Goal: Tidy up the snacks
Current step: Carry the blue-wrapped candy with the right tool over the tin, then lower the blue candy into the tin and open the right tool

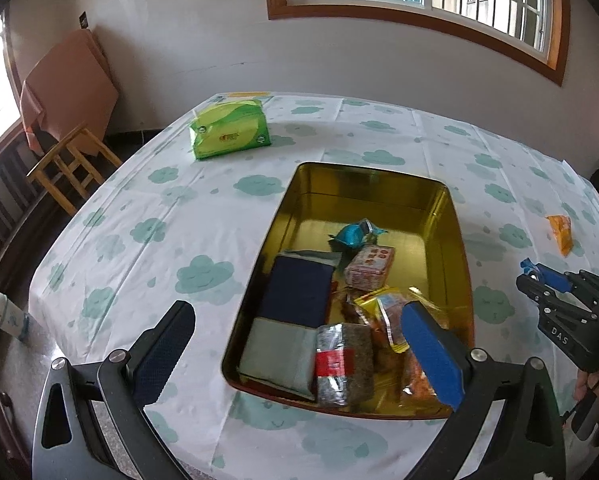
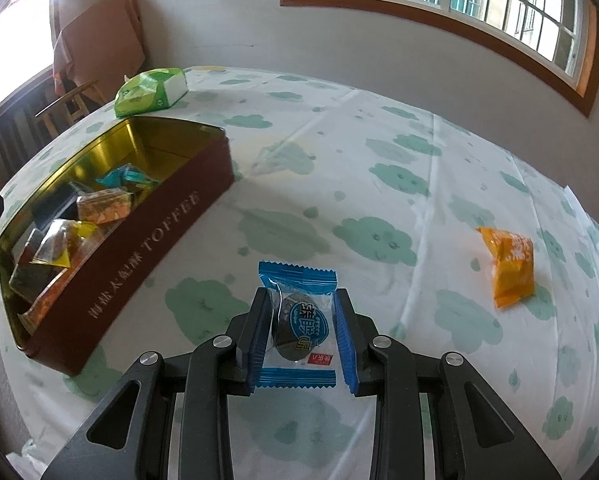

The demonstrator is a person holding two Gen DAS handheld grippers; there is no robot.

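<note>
An open toffee tin (image 1: 447, 216) with a gold inside and a dark red outside (image 2: 139, 248) sits on the table and holds several wrapped snacks (image 1: 339, 312). My left gripper (image 1: 295, 344) is open and empty, hovering over the tin's near end. My right gripper (image 2: 301, 312) is shut on a blue-wrapped snack (image 2: 299, 320), held above the tablecloth to the right of the tin; it also shows in the left wrist view (image 1: 539, 276). An orange snack packet (image 2: 509, 268) lies on the table further right, also seen in the left wrist view (image 1: 561, 232).
A green tissue pack (image 1: 229, 132) lies at the table's far left corner. A white tablecloth (image 2: 379, 160) with teal clouds covers the table. A wooden chair (image 1: 67, 164) stands beyond the left edge. A small white bottle (image 1: 7, 316) stands at the near left.
</note>
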